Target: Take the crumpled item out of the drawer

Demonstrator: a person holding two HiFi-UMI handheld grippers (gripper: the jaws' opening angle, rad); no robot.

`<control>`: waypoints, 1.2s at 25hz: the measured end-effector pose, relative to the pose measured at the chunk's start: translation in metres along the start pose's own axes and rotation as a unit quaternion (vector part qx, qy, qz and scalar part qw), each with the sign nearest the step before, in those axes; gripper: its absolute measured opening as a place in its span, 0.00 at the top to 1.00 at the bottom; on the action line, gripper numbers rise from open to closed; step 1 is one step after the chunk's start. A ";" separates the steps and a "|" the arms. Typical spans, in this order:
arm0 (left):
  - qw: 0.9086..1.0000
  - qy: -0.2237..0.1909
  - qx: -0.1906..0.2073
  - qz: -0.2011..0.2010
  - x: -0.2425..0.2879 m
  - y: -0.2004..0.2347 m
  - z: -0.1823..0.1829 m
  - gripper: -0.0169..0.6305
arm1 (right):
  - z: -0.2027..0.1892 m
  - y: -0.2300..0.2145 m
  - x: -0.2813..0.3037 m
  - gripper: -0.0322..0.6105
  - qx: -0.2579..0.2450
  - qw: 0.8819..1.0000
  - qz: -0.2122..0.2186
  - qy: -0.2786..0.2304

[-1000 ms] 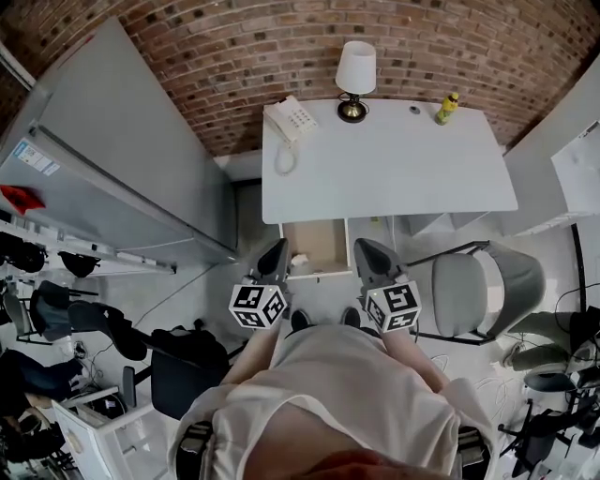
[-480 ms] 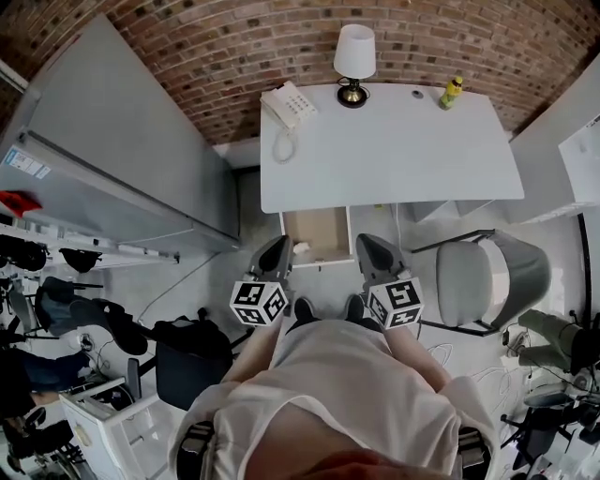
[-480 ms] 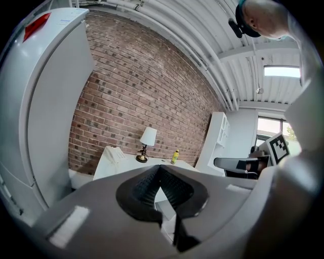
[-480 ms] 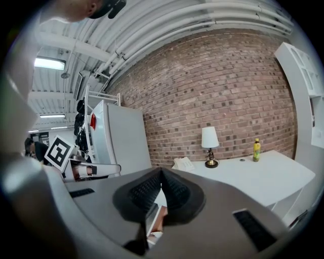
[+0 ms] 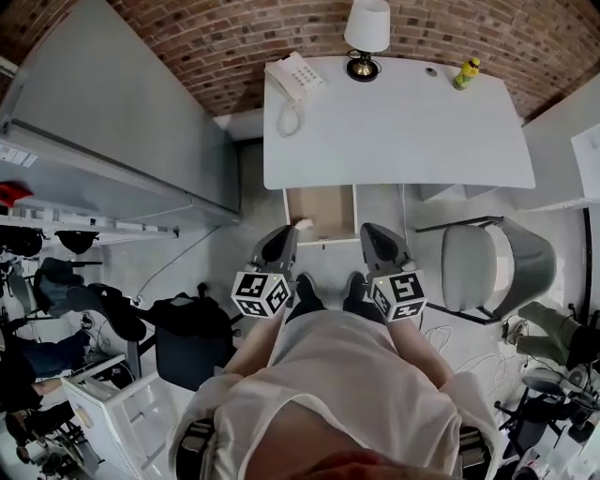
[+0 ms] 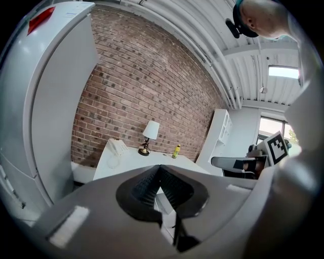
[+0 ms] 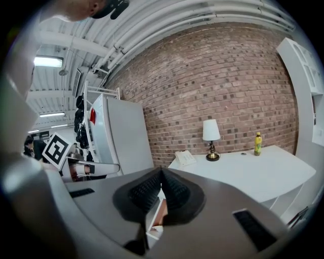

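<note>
Two tools pressed together, empty | crumpled item [image 5: 303,225] in open drawer [image 5: 328,206], near-left corner | left tool [image 5: 279,246] just outside that corner, apart | right tool [image 5: 377,242] off drawer's near-right corner

Head cam sits on your head, high up, looking steeply down: desk [image 5: 403,122] at top, your torso [image 5: 337,394] at bottom, both grippers in between. Left gripper [image 5: 283,236] cam rides on it and looks along its jaws, nearly level, at the desk and the brick wall [image 6: 147,81]; its own jaws fill the lower frame, very close. Right gripper [image 5: 371,232] cam does the same from the other side. All three views share the desk, lamp [image 5: 367,28], phone [image 5: 292,77], bottle [image 5: 466,71] and wall. Each gripper view catches the other's marker cube [image 6: 277,146] at its edge.
</note>
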State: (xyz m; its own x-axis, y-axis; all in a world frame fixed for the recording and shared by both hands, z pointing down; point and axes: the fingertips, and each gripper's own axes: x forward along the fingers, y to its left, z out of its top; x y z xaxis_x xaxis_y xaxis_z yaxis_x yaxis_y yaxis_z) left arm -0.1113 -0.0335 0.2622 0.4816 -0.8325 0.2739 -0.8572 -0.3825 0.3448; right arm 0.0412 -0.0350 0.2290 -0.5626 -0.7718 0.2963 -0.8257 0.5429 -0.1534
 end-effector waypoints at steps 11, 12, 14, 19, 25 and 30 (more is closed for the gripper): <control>0.999 0.030 -0.018 0.003 0.003 0.008 -0.027 0.96 | -0.027 0.003 0.018 0.94 0.001 0.999 0.012 0.037; 0.999 0.033 -0.020 0.002 0.004 0.009 -0.030 0.96 | -0.030 0.002 0.020 0.94 0.002 0.999 0.012 0.040; 0.999 0.038 -0.021 0.002 0.005 0.013 -0.036 0.96 | -0.038 0.003 0.025 0.94 -0.001 0.999 0.012 0.047; 0.998 0.050 -0.024 0.005 0.006 0.022 -0.049 0.96 | -0.055 0.007 0.032 0.94 -0.020 0.998 0.016 0.062; 0.999 0.044 -0.022 0.023 0.012 0.028 -0.056 0.96 | -0.067 0.005 0.037 0.94 -0.027 0.997 0.021 0.076; 0.998 0.045 -0.030 0.022 0.016 0.030 -0.065 0.96 | -0.070 0.005 0.042 0.94 -0.032 0.996 0.020 0.078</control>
State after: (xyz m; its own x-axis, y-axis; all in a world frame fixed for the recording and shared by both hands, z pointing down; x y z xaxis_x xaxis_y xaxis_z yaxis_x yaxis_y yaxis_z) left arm -0.1175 -0.0319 0.3346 0.4608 -0.8072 0.3689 -0.8666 -0.3195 0.3834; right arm 0.0168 -0.0414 0.3066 -0.5780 -0.6908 0.4343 -0.7951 0.5966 -0.1093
